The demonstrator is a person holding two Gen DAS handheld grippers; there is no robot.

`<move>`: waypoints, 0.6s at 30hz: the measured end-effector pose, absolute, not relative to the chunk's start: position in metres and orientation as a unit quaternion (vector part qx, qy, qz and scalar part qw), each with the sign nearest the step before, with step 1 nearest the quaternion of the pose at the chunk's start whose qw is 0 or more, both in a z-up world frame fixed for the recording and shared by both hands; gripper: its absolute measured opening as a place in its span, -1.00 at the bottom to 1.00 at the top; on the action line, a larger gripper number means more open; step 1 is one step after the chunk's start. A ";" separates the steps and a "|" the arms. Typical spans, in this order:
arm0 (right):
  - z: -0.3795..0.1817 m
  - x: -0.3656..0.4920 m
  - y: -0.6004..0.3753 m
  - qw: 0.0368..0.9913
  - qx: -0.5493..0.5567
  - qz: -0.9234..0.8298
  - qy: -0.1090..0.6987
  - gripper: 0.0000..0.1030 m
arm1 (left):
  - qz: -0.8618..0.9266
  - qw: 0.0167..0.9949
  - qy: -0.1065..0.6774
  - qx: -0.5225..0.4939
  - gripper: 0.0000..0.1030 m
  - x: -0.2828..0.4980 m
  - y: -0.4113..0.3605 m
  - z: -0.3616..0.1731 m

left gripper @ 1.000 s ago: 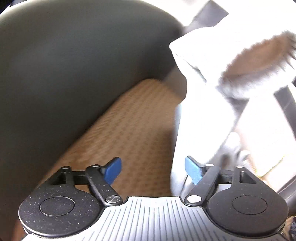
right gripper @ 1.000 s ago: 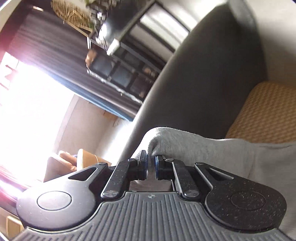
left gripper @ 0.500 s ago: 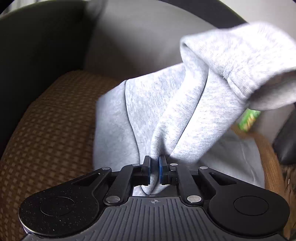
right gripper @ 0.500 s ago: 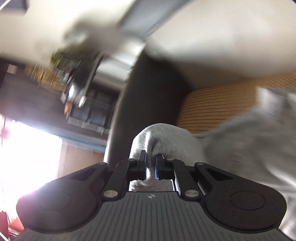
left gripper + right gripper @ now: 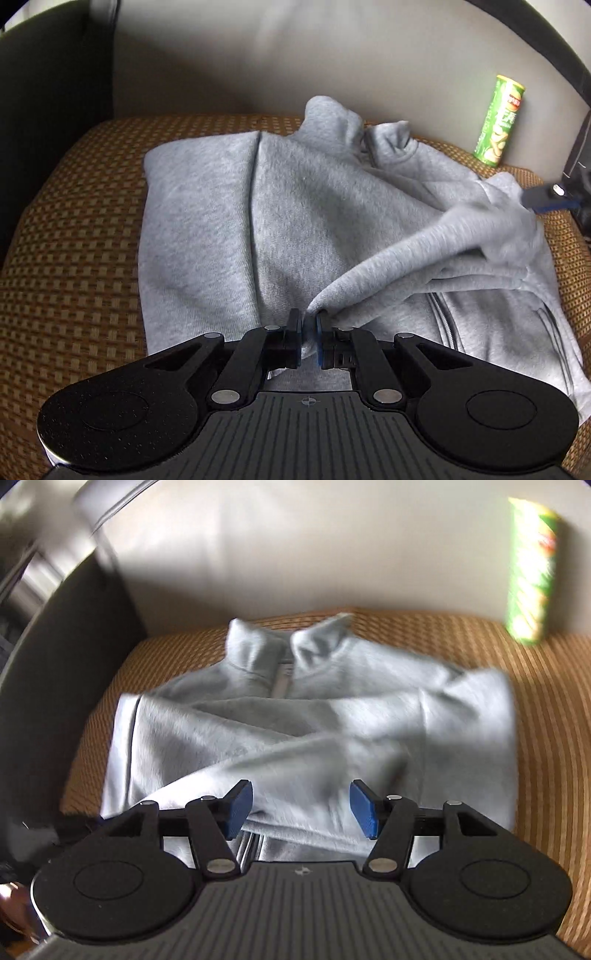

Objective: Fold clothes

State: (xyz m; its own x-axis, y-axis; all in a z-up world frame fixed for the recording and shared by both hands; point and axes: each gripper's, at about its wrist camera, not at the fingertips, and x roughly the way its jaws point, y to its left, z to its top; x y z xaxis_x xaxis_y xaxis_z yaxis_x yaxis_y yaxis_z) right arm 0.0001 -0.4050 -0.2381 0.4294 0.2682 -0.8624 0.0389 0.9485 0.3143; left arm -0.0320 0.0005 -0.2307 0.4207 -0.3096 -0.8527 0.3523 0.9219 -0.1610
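Your left gripper (image 5: 308, 334) is pinched tight on a bit of the grey sweatshirt (image 5: 295, 221). Your right gripper (image 5: 301, 808) has its blue pads spread wide, with nothing between them. It hangs just over the near edge of the cloth.

The sweatshirt lies on the brown woven seat cushion (image 5: 74, 258). Its collar (image 5: 280, 646) points to the back of the seat and the zipper side faces up. One sleeve (image 5: 424, 243) runs from your left pinch across the body to the far side. The left side of the body looks turned in already, so I think you are laying the sleeve flat over the chest.

To do this well, keep your left pinch firm and low. Bring the cloth down slowly so it does not bunch. Try to lay the sleeve straight, inside the edges of the body. Let go only when the cloth rests on the sweatshirt.

Use your free right gripper to press or smooth the lumpy part near the middle. The cloth is soft and thick, so it may spring up in folds.

The green snack can (image 5: 498, 122) stands near the back of the seat. Stay clear of it.
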 end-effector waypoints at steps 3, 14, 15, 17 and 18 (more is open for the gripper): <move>-0.237 0.007 -0.411 0.839 0.170 0.050 0.515 0.24 | -0.209 0.839 0.502 0.022 -0.90 -0.033 0.003 -0.229; -0.294 0.028 -0.446 0.801 0.177 0.007 0.572 0.31 | -0.194 0.823 0.520 -0.120 0.23 0.009 0.049 -0.202; -0.302 0.029 -0.445 0.787 0.186 0.015 0.588 0.27 | -0.182 0.828 0.518 -0.114 0.23 0.019 0.049 -0.202; -0.310 0.025 -0.442 0.767 0.185 0.037 0.614 -0.47 | -0.172 0.835 0.514 -0.094 0.23 0.033 0.048 -0.200; -0.307 0.020 -0.439 0.773 0.158 0.044 0.613 -0.47 | -0.171 0.837 0.512 -0.090 0.24 0.039 0.048 -0.198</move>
State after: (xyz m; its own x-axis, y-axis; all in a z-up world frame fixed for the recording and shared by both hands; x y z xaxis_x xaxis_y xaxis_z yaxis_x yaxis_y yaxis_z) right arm 0.0196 -0.4393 -0.3070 0.2439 0.2619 -0.9338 0.1245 0.9464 0.2980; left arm 0.0390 0.0476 -0.1978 0.4169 -0.3793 -0.8260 0.1946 0.9249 -0.3265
